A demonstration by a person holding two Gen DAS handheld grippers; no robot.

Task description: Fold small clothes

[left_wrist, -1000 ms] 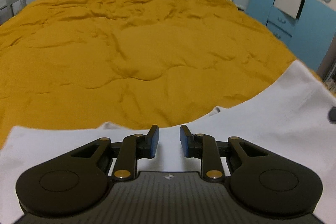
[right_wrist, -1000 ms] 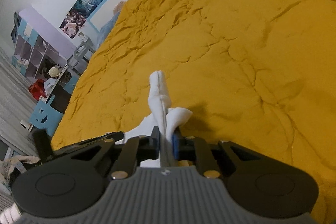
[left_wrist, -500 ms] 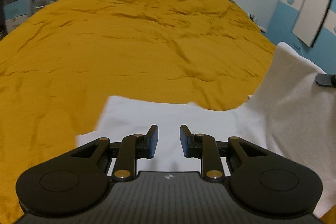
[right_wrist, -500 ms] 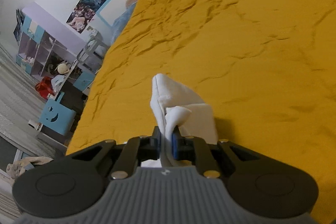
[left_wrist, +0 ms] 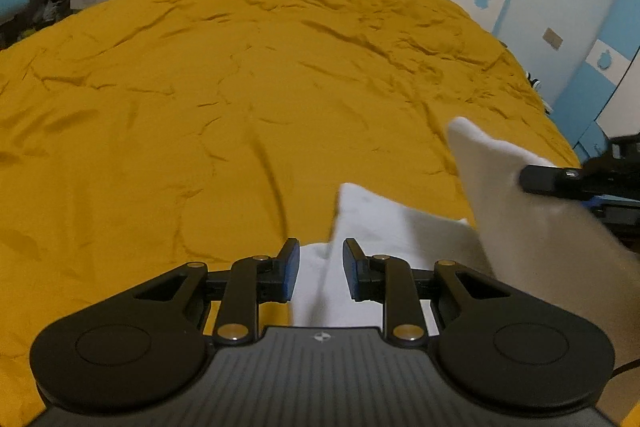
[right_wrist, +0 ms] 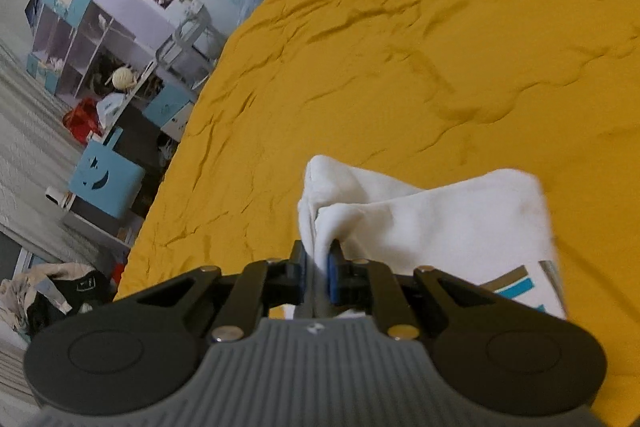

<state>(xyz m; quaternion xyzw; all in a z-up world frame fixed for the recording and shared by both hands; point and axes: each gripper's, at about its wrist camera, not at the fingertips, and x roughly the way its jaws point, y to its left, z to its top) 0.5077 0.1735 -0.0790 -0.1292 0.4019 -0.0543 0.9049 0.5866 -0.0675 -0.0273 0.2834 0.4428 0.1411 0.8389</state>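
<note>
A: Change since a second ago: the white garment (right_wrist: 432,223), then spread wide across the near edge of the mustard quilt (left_wrist: 240,115), is now gathered. The right gripper (right_wrist: 318,263) pinches a bunched edge between its blue pads and has carried it across and upward; the cloth hangs doubled from the pinch.

B: Left gripper (left_wrist: 319,267)?

A: Jaws part-spread, nothing clamped, same gap throughout the second. White cloth lies under and between the fingers, but the pads do not press it. In the left view the lifted flap rises at 3 o'clock, with the right tool's dark tip beside it.

B: Meaning for the task?

A: Judgement: a fold-over is under way, one side being laid across the other; the flap is airborne, not yet set down.

B: Material notes?

A: Garment: soft knit, limp, thick rolled folds at the pinch; brown and teal stripes printed at 4 o'clock in the right view. Quilt: matte, stitched, finely creased, likely yielding under pressure. Garment sits at the near edge of the bed, 5 to 6 o'clock in both views.
</note>
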